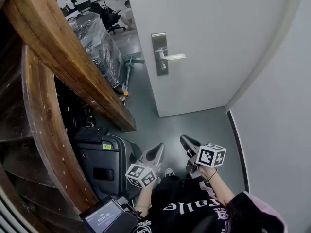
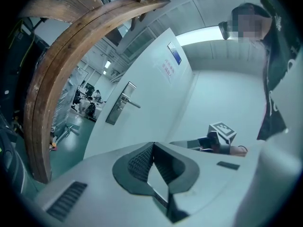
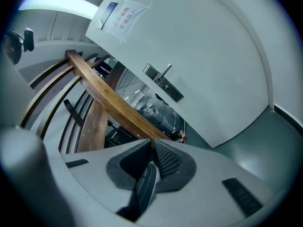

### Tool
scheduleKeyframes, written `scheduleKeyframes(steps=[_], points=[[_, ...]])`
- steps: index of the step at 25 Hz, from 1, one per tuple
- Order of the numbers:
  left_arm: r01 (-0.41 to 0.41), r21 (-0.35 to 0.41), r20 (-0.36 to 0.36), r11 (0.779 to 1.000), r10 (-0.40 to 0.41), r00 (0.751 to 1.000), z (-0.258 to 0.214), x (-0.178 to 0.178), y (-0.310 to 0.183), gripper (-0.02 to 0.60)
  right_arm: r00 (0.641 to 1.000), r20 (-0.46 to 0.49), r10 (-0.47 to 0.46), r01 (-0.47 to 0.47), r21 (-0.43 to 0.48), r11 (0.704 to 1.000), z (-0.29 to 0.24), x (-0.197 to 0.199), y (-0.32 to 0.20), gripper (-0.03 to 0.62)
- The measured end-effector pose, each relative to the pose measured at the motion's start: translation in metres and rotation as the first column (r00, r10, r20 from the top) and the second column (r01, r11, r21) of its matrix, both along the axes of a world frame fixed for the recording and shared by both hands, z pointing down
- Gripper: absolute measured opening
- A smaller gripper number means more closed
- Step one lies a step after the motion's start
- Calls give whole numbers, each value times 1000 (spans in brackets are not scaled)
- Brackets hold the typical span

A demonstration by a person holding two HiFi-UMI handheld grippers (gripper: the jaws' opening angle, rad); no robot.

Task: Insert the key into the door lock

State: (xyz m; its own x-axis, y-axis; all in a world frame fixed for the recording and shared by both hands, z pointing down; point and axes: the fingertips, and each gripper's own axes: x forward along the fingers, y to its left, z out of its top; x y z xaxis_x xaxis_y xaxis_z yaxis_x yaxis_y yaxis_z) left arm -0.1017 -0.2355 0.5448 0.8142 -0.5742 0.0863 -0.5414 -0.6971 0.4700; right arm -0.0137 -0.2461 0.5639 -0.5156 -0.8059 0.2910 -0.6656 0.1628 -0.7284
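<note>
The key [image 3: 146, 188], a slim grey piece with dark edges, sits pinched between the jaws of the right gripper [image 1: 185, 140], low and well apart from the silver lock plate [image 1: 159, 54] and its lever handle [image 1: 173, 57] on the white door [image 1: 214, 38]. The left gripper [image 1: 159, 147] beside it has its jaws together on nothing. A dark case [image 1: 104, 159] stands to their left, its inside not visible
</note>
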Motion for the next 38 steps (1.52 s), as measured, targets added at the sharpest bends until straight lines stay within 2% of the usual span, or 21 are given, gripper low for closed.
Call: scheduleKeyframes(steps=[8, 13, 18, 23, 29, 38], points=[[31, 42, 11, 999, -31, 999, -12, 42, 65, 5, 999, 18, -28, 27, 36, 999, -8, 40, 69, 37], [104, 46, 11, 994, -105, 994, -14, 80, 128, 5, 997, -1, -71, 71, 34, 997, -8, 86, 138, 37], [179, 17, 17, 984, -179, 984, -9, 109, 193, 5, 991, -39, -131, 132, 46, 990, -10, 120, 198, 37], [210, 7, 47, 978, -210, 977, -10, 116, 248, 5, 983, -2, -183, 183, 37, 982, -8, 118, 237, 37], [242, 16, 63, 970, -243, 968, -15, 111, 285, 5, 970, 13, -242, 241, 35, 970, -6, 103, 267, 37], [183, 35, 69, 982, -185, 980, -15, 99, 340, 5, 973, 18, -229, 229, 32, 973, 3, 76, 321, 37]])
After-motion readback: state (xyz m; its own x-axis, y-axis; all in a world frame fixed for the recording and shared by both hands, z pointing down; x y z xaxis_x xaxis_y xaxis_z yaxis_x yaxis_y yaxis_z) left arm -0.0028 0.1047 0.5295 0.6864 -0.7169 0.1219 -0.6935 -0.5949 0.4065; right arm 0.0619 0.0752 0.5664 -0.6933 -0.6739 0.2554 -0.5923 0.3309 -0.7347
